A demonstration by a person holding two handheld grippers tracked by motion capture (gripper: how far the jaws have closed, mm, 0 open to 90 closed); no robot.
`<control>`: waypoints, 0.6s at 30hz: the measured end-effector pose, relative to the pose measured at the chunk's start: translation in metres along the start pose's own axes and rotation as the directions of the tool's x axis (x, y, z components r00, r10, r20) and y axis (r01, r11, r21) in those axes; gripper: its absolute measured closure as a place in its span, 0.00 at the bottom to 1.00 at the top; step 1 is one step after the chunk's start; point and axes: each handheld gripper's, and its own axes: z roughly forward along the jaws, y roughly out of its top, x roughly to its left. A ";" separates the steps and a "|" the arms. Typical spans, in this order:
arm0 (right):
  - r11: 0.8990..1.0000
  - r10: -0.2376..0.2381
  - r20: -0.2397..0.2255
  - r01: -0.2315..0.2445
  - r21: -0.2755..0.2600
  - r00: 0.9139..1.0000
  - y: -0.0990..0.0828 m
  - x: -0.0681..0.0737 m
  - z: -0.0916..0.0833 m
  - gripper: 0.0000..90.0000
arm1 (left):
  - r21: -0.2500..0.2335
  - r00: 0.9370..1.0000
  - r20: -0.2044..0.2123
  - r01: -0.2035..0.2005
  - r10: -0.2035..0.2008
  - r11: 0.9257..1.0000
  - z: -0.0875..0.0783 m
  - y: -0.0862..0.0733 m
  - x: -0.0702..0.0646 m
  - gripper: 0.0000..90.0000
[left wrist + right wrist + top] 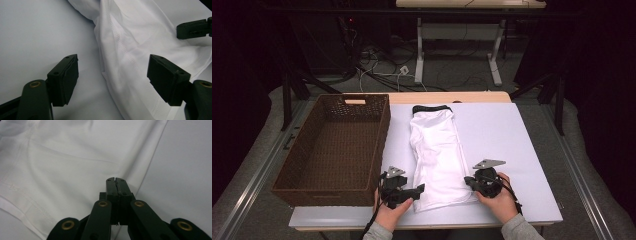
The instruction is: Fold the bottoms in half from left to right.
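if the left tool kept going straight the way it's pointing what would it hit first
Most likely the white garment: in the left gripper view the left tool stands open with the cloth's near edge straight ahead between its jaws. Depth is unclear, so the table beneath could come at almost the same moment.

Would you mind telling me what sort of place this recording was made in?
Probably a lab or recording workspace: a white table with a folded white garment and wicker basket, loose floor cables and dark curtains around.

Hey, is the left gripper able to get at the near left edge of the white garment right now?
Probably yes. The left gripper is open, its jaws standing either side of the white garment's edge, with nothing between them but cloth and table.
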 end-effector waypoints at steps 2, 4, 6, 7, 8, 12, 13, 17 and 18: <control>1.000 0.004 0.005 -0.004 -0.004 1.000 0.001 -0.002 -0.001 1.00 | 0.002 1.000 -0.007 -0.008 0.009 1.000 0.000 0.000 0.000 0.31; 1.000 0.005 0.007 -0.005 -0.009 1.000 0.001 -0.004 -0.002 1.00 | 0.006 1.000 -0.005 -0.004 0.004 1.000 0.000 -0.001 -0.001 0.32; 1.000 0.021 0.008 -0.021 -0.002 1.000 0.001 -0.007 -0.002 1.00 | 0.010 1.000 -0.009 -0.010 0.010 1.000 0.001 -0.001 -0.001 0.33; 1.000 0.020 0.008 -0.020 -0.003 1.000 0.001 -0.010 -0.002 1.00 | 0.011 1.000 -0.008 -0.011 0.011 1.000 0.002 -0.001 -0.001 0.34; 0.999 0.036 0.007 -0.036 0.000 0.999 0.000 -0.011 -0.002 1.00 | 0.015 1.000 -0.008 -0.014 0.014 1.000 0.002 -0.001 -0.002 0.35; 0.998 0.055 0.005 -0.055 0.004 0.998 -0.001 -0.016 -0.002 1.00 | 0.026 0.999 -0.021 -0.025 0.025 0.999 0.004 -0.002 -0.002 0.37; 0.998 0.056 0.003 -0.056 0.002 0.998 -0.001 -0.018 -0.002 1.00 | 0.027 0.999 -0.024 -0.025 0.025 0.999 0.004 -0.002 -0.002 0.38; 0.998 0.067 -0.013 -0.067 0.006 0.998 -0.003 -0.017 -0.004 1.00 | 0.026 0.998 -0.042 -0.040 0.041 0.999 0.004 -0.002 -0.003 0.41; 0.998 0.064 -0.010 -0.064 0.004 0.998 -0.004 -0.016 -0.004 1.00 | 0.029 0.998 -0.047 -0.045 0.047 0.999 0.004 -0.002 -0.004 0.43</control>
